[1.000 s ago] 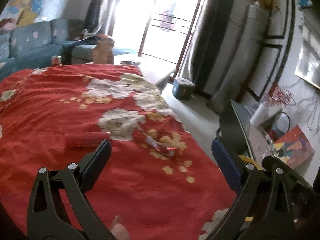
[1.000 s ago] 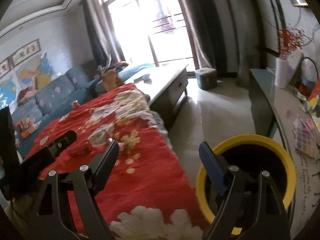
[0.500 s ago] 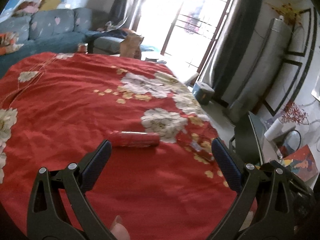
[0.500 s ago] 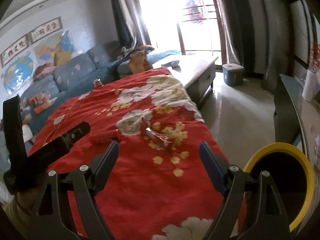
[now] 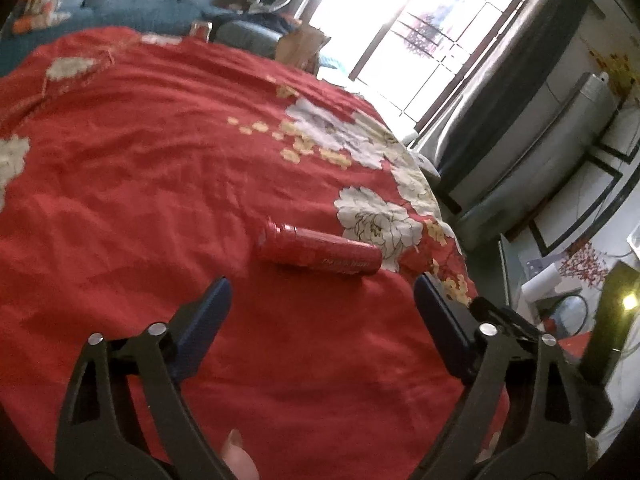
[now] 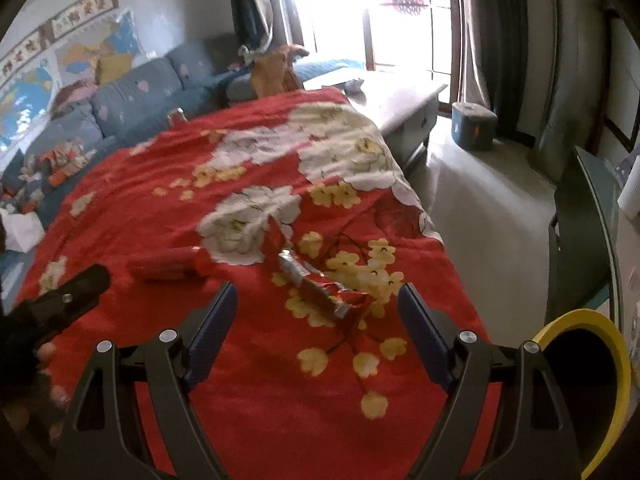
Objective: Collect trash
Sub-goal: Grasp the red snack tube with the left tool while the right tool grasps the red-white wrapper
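Both grippers empty: left gripper (image 5: 320,308) closing, right gripper (image 6: 318,308) wide; bin (image 6: 600,340) contents unseen.

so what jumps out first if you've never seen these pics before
The bright red flowered cloth fills both views. A red bottle lies on its side on it ahead of the left claw, whose jaws are closing with nothing between them. A crumpled red and silver wrapper sits just ahead of the open right claw, and a yellow-rimmed bin stands at the lower right.
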`<state>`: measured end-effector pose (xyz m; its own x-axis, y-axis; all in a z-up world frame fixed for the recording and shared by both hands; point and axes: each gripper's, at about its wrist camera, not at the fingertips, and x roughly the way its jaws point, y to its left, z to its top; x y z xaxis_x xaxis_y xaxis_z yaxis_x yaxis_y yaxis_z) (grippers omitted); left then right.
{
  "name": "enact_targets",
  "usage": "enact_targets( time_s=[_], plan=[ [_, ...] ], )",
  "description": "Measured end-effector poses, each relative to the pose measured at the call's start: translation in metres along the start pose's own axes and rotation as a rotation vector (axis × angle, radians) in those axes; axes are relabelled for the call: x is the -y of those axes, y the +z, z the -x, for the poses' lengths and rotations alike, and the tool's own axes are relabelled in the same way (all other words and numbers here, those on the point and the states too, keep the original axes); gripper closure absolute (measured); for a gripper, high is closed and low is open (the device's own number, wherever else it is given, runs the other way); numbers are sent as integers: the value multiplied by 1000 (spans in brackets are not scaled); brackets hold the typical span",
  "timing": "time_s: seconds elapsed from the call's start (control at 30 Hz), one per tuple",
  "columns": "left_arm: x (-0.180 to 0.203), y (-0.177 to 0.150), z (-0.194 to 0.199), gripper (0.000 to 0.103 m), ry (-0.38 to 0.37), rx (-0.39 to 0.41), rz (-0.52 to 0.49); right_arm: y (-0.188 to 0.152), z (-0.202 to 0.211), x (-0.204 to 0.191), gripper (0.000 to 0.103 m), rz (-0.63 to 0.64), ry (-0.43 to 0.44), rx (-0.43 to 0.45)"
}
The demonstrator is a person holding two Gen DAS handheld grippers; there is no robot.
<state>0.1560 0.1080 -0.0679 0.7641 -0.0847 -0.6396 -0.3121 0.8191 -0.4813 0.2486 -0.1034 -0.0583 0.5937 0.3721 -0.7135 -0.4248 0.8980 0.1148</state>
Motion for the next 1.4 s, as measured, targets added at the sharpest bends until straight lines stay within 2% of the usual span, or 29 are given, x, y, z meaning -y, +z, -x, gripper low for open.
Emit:
enact_targets(
  time_s=[0.07, 0.27, 0.43, 0.6, 0.73, 0.83, 0.9, 0.93, 1.0, 1.07, 1.1, 1.4],
  plan=[
    [-2, -1, -6, 25, -22, -24, 24, 2, -12, 1, 25, 5, -12, -19],
    [-1, 4, -29, 26, -52, -60, 80, 3, -42, -1, 31, 47, -42, -74],
    [-3, 12, -46, 26, -51, -78, 132, 1, -64, 1, 42, 65, -53, -122],
    [-6, 18, -58, 26, -46, -85, 178, 1, -63, 3, 63, 61, -31, -112],
    [-8, 22, -63, 26, -40, -80, 204, -1, -59, 7, 72, 42, -6, -104],
    [-10, 26, -66, 26, -41, -74, 235, -4, -54, 8, 84, 29, 19, -101],
    [-13, 29, -68, 26, -42, -69, 258, -8, -49, 7, 85, 22, 41, -102],
    [-14, 30, -69, 30, -40, -65, 267, -11, -45, 7, 85, 19, 53, -102],
    [-18, 32, -71, 38, -24, -58, 291, -16, -39, 5, 85, 15, 70, -101],
    [-21, 33, -72, 53, -3, -53, 302, -23, -31, 4, 85, 5, 90, -97],
    [-22, 33, -72, 56, 4, -52, 305, -26, -27, 3, 85, -2, 98, -97],
    [-18, 28, -65, 63, -34, -68, 260, -40, -5, -6, 85, -18, 140, -78]
  ],
)
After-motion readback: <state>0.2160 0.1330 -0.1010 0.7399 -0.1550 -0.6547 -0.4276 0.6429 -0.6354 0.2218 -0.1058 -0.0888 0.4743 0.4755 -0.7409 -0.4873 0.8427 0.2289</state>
